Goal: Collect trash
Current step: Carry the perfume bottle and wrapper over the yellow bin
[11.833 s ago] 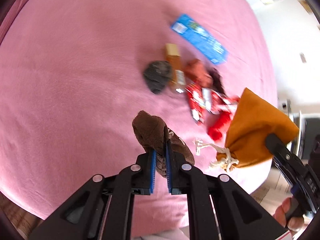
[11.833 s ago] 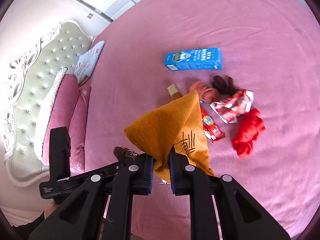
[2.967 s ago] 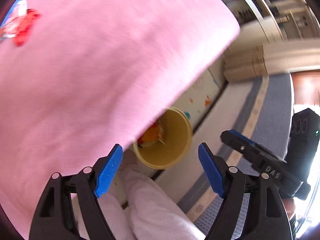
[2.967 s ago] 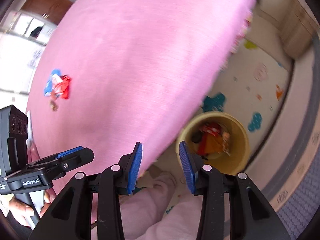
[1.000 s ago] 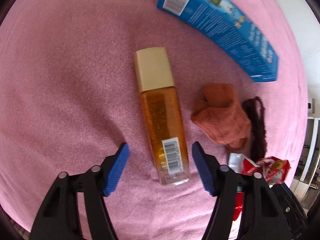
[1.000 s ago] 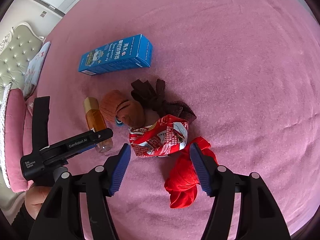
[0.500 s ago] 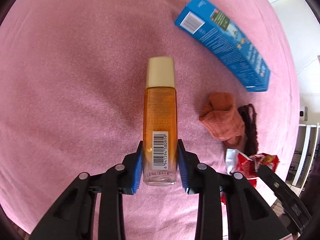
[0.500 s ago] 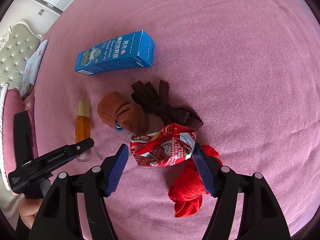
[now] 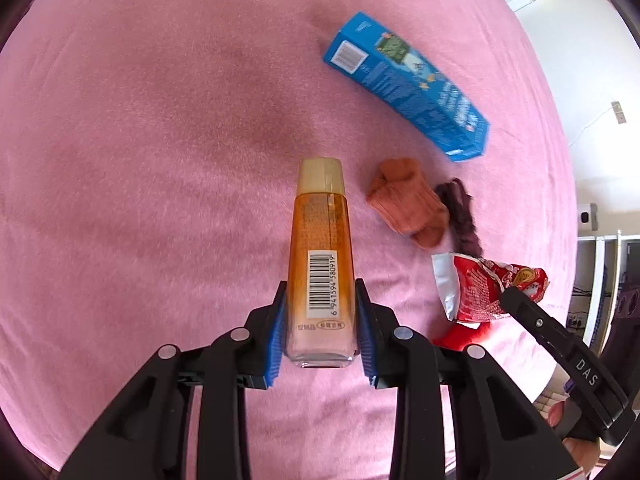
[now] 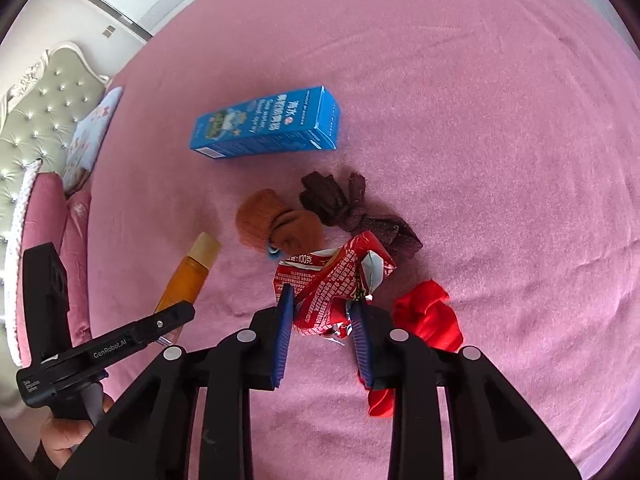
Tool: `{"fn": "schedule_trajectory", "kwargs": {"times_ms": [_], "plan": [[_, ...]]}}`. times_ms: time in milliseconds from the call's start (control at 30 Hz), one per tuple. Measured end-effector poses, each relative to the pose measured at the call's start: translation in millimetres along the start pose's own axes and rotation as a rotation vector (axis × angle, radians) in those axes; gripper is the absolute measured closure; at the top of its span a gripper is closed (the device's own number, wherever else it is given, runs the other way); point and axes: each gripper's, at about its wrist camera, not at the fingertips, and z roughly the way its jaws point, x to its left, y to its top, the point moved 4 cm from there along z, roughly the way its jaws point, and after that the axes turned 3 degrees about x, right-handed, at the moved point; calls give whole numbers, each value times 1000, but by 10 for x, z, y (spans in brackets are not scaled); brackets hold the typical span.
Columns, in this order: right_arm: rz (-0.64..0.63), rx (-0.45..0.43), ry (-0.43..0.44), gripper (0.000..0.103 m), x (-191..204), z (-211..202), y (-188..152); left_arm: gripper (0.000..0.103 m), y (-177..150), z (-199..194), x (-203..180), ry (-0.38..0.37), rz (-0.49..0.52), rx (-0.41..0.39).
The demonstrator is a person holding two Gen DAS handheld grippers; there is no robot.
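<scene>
An amber bottle [image 9: 322, 232] with a cream cap and a barcode label is clamped near its base by my left gripper [image 9: 320, 296], and it hangs above the pink bedspread [image 9: 160, 120]. In the right wrist view the bottle [image 10: 188, 276] slants up off the bed. My right gripper [image 10: 322, 304] has its jaws closing on a crumpled red snack wrapper [image 10: 332, 276], and both blue pads press its sides. The left wrist view shows the wrapper [image 9: 476, 292] at the tip of a black finger [image 9: 520, 308] of the right gripper.
A blue carton [image 10: 268, 124] lies further up the bed. An orange-brown sock [image 10: 276, 224], a dark maroon sock [image 10: 344, 204] and a red cloth [image 10: 428, 316] lie around the wrapper. Pillows and a tufted headboard [image 10: 44, 120] stand at the left. White shelves [image 9: 600, 272] stand beyond the bed's right edge.
My left jaws closed on the bottle and raised it off the bed. My right jaws, wide around the wrapper half a second ago, have narrowed onto it.
</scene>
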Motion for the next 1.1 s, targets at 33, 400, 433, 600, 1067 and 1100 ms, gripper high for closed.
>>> {"fn": "schedule_trajectory", "kwargs": {"times_ms": [33, 400, 433, 600, 1067, 1100], "plan": [[5, -4, 9, 76, 5, -58, -38, 72, -61, -69, -36, -12, 4, -6], [20, -58, 27, 76, 55, -802, -714, 72, -682, -803, -249, -98, 130, -11], [27, -65, 26, 76, 50, -867, -796, 72, -743, -837, -296, -103, 147, -9], [91, -114, 3, 76, -72, -1226, -1306, 72, -1124, -981, -435, -158, 214, 31], [378, -238, -53, 76, -890, -1889, -2909, 72, -2350, -977, -1161, -183, 533, 148], [401, -244, -56, 76, -962, -1938, -3015, 72, -2466, -950, -1245, -184, 558, 163]]}}
